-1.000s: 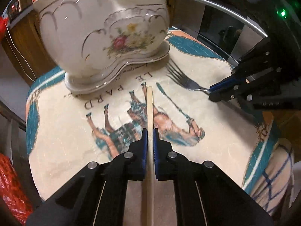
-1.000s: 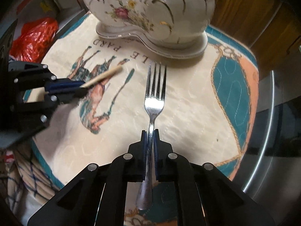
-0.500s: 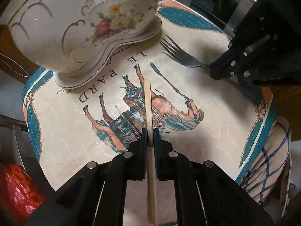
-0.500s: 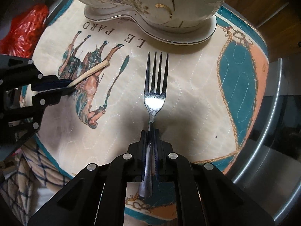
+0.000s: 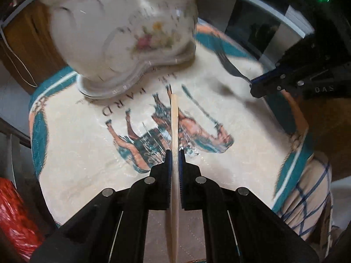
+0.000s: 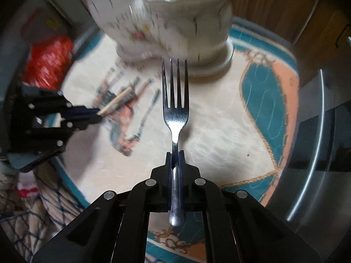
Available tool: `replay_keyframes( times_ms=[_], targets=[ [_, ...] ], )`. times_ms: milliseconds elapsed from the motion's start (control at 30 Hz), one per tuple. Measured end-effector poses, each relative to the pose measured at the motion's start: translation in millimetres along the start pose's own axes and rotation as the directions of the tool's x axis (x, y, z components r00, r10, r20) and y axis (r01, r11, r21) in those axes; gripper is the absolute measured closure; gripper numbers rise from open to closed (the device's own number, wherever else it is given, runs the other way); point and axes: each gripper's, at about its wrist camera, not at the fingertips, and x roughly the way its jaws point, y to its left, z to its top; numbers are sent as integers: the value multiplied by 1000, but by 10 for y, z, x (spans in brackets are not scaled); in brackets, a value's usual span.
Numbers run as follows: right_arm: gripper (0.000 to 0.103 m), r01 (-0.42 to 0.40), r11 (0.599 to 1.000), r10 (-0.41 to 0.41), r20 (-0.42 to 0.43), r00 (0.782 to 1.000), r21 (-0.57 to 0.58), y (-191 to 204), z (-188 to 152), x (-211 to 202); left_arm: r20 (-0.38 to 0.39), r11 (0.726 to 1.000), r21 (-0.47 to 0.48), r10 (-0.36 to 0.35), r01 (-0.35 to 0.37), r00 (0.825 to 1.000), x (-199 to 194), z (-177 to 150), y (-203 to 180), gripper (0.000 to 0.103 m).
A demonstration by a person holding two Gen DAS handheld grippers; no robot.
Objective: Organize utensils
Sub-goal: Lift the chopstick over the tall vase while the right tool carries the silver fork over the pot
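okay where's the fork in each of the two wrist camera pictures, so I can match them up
Left wrist view: the fork is upper right, blurred, its handle clamped in the right gripper coming in from the right edge.
Right wrist view: the fork is dead centre, tines up, handle clamped between that gripper's fingers at the bottom.
Shared landmark: the white floral ceramic holder just beyond the tines in both views.

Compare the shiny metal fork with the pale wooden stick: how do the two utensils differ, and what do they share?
The shiny metal fork is reflective steel; the pale wooden stick is matt, light wood. The fork ends in four tines; the stick is plain and narrow with a blunt end. The fork sits in the right gripper, the stick in the left gripper. Both are clamped by shut jaws and point toward the white floral ceramic holder.
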Motion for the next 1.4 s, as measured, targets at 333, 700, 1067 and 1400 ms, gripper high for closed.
replay_keyframes(
  times_ms=[333, 700, 1067, 1400],
  targets=[
    [97, -20, 1000, 18, 315, 949, 3, -5, -178, -576, 358, 995, -97, 49, -15, 933, -842, -216, 237, 97],
    [97, -17, 1000, 15, 455, 891, 1, -62, -12, -897, 635, 981, -190, 104, 24, 765, -1485, 59, 396, 97],
    [97, -12, 1000, 17, 557, 830, -12, -80, 257, -1216, 762, 977, -208, 129, 51, 634, -1679, 531, 482, 97],
    [97, -31, 999, 36, 624, 781, -19, -119, 589, -1327, 846, 970, -227, 152, 87, 511, -1621, 897, 665, 97]
  ],
)
